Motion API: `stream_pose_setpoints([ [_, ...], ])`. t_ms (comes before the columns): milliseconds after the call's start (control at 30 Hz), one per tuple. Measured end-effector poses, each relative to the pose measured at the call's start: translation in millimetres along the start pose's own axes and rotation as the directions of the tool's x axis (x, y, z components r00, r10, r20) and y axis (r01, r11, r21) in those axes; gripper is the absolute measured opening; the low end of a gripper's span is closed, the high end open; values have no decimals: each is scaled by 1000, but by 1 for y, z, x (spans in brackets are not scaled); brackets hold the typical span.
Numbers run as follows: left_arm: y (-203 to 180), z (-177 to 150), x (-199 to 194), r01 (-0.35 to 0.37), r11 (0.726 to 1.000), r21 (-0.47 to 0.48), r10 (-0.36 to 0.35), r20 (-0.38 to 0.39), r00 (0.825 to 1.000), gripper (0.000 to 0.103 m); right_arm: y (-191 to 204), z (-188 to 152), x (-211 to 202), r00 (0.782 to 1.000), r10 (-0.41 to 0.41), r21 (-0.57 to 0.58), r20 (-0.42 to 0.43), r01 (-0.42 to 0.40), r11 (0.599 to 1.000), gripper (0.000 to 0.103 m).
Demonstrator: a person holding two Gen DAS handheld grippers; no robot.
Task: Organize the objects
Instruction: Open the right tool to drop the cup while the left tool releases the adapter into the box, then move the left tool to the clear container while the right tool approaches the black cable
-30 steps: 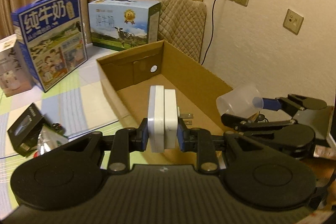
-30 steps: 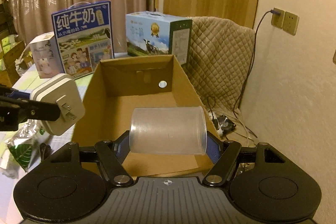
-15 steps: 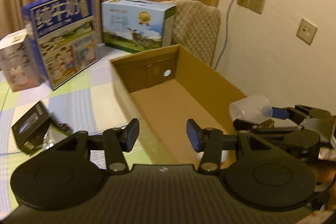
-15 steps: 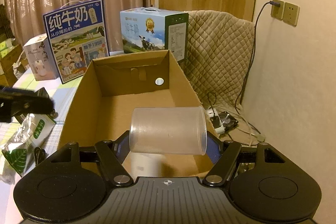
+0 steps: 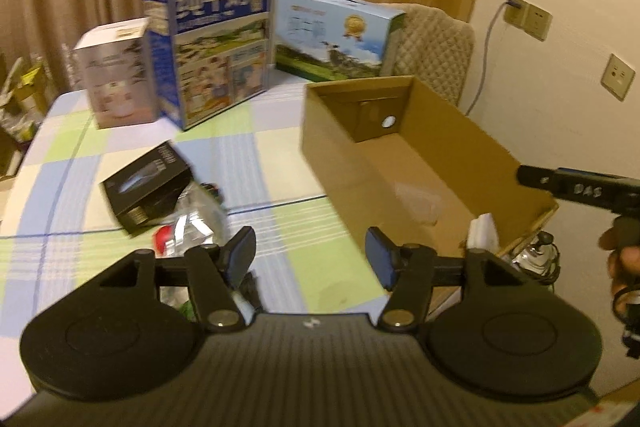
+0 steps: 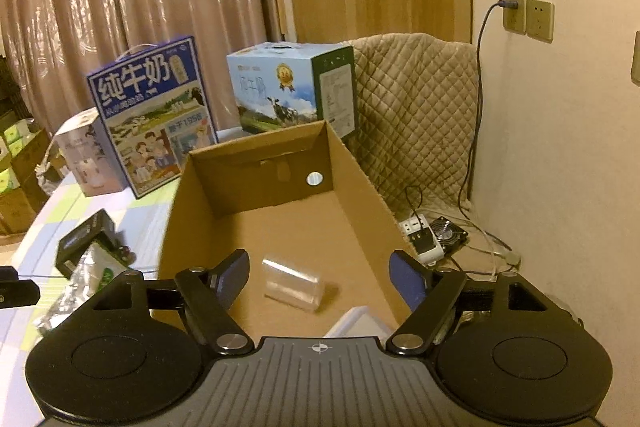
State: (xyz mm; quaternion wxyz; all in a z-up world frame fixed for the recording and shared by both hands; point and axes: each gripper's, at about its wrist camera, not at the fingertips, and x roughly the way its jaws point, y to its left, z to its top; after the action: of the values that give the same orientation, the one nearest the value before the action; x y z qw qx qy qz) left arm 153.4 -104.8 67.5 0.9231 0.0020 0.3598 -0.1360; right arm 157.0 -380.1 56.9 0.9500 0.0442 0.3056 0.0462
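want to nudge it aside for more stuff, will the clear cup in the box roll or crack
The cup lies on its side on the box floor, so it will probably roll. It looks like thin plastic: likely light, and more apt to flex than crack.

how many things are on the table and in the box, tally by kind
Printed cartons standing on the table: 3 (blue milk carton, light blue carton, white carton)
Brown cardboard box: 1
Clear plastic cup in it: 1
White plug adapter in it: 1
Total: 6
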Motion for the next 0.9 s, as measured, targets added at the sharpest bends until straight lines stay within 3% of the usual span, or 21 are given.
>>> stream_pose_setpoints([
  [333, 61, -41, -59, -134, 990, -34, 134, -7, 991, 83, 57, -17, -48, 993, 118, 5, 6, -118, 993, 74],
  [533, 95, -69, -88, -213, 975, -62, 212, -17, 977, 97, 96, -40, -61, 981, 192, -25, -37, -193, 981, 75],
  [733, 117, -92, -102, -264, 960, -92, 262, -40, 964, 100, 126, -61, -59, 967, 235, -48, -94, -240, 970, 74],
  [900, 125, -100, -103, -263, 958, -115, 259, -50, 965, 100, 145, -72, -58, 959, 256, -74, -122, -266, 961, 74],
])
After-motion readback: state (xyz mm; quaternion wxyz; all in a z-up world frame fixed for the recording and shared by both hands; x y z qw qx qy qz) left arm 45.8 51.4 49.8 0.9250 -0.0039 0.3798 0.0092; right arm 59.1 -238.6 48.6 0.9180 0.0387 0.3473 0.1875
